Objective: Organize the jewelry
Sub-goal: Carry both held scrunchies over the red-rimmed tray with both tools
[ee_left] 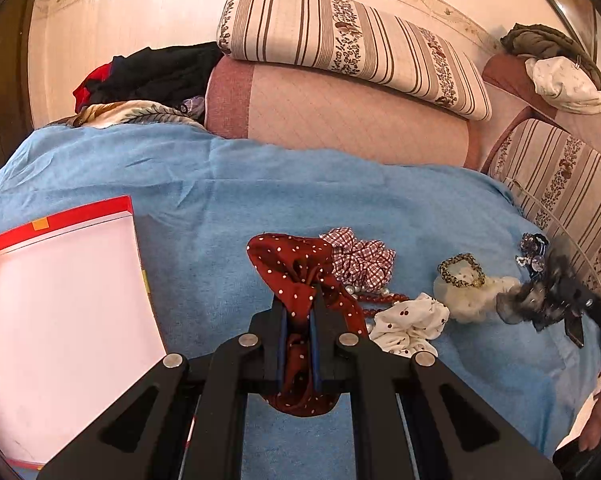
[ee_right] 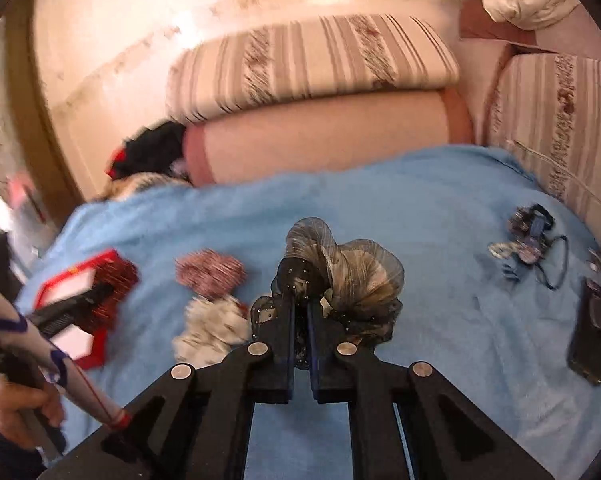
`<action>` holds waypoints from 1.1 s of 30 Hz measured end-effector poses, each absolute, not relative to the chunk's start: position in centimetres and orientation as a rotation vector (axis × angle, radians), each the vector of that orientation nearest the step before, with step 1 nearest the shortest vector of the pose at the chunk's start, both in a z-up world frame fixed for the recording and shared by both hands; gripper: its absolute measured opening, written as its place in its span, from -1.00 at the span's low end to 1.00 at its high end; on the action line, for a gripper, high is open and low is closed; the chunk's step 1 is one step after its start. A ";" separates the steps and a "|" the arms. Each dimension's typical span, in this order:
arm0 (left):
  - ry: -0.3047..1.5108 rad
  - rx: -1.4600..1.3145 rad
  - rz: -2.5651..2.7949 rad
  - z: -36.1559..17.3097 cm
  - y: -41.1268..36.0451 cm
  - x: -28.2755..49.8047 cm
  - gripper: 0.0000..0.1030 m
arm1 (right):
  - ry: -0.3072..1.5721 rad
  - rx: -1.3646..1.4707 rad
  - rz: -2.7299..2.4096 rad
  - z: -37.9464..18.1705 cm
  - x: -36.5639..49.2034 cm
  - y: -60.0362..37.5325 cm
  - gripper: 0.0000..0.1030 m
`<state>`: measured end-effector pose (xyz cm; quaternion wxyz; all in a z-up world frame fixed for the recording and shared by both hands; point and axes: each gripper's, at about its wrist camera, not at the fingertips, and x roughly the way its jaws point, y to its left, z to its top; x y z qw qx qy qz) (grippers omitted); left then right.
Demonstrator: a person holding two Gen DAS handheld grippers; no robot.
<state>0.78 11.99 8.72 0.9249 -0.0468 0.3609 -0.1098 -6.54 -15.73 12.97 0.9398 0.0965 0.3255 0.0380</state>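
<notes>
Starting with the left wrist view: the left gripper (ee_left: 298,300) is pinching a red dotted scrunchie (ee_left: 290,264), its jaws pressed together on the fabric, which is hanging below them over the blue blanket (ee_left: 228,184). The red box (ee_left: 60,220) is lying open just to the left and is showing only a bare white floor, so nothing appears to be sorted into it yet. A checked scrunchie (ee_left: 360,260), a string of beads (ee_left: 380,298), a cherry-print scrunchie (ee_left: 412,320), a cream scrunchie (ee_left: 472,292) and a leopard band (ee_left: 460,270) are lying loose on the blanket to the right.

Turning to the right wrist view, which is blurred: the right gripper (ee_right: 300,300) is clamping a grey sheer scrunchie (ee_right: 348,272), jaws nearly together with fabric between them. A tangle of small pieces (ee_right: 528,236) and a phone (ee_right: 590,332) are lying well apart to the right.

Judging progress: the task is looking early, two items being in hand and the rest still waiting.
</notes>
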 end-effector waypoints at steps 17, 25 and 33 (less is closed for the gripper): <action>0.694 -0.066 -0.164 9.7 13.0 0.1 -0.82 | 0.595 0.109 0.247 13.4 -7.1 -10.0 -0.89; 0.651 -0.053 -0.109 10.9 15.2 -0.7 -0.82 | 0.608 0.067 0.288 13.3 -6.6 -6.0 -0.89; 0.626 -0.117 -0.022 12.5 20.8 -1.0 -0.81 | 0.658 0.037 0.381 14.5 -3.9 0.4 -0.89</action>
